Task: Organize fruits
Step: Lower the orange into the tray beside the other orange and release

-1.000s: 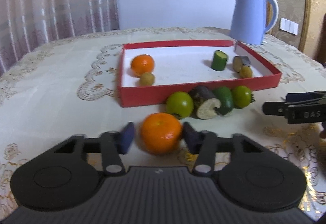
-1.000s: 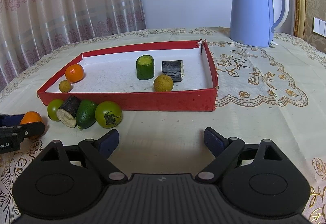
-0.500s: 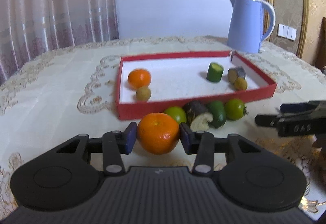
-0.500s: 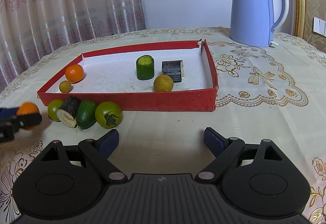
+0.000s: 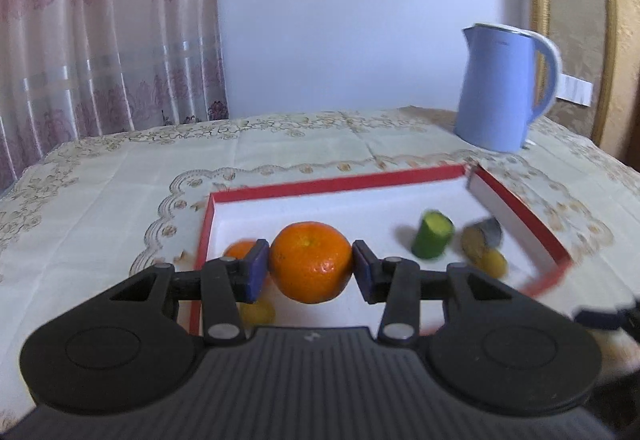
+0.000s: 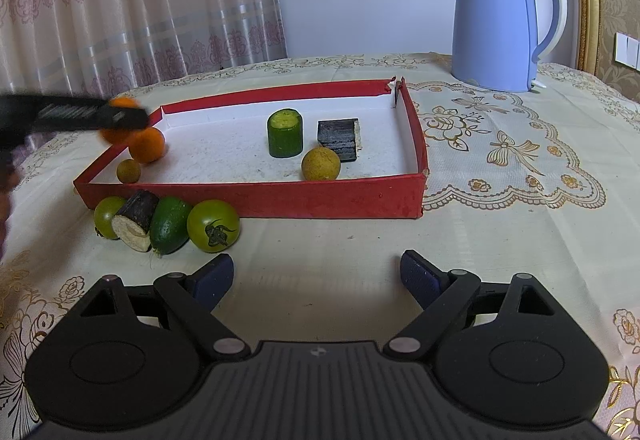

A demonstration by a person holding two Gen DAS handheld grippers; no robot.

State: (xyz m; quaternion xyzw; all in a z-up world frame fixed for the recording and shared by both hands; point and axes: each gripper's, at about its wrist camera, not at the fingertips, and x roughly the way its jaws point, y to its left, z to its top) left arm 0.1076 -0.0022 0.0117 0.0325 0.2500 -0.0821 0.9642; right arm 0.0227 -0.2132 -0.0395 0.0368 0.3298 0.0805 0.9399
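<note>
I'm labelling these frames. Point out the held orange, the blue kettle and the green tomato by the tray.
held orange [image 5: 311, 262], left wrist view, middle of its peel
blue kettle [image 6: 490, 19], right wrist view, body
green tomato [image 6: 213, 225], right wrist view, front skin

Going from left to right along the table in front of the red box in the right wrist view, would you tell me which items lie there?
Small green tomato → dark cut piece with a pale end → oval green fruit → larger green tomato.

left tongs [image 5: 311, 267] | lifted tangerine [image 5: 310, 262] off the tablecloth | now over red tray [image 5: 516, 216]
</note>
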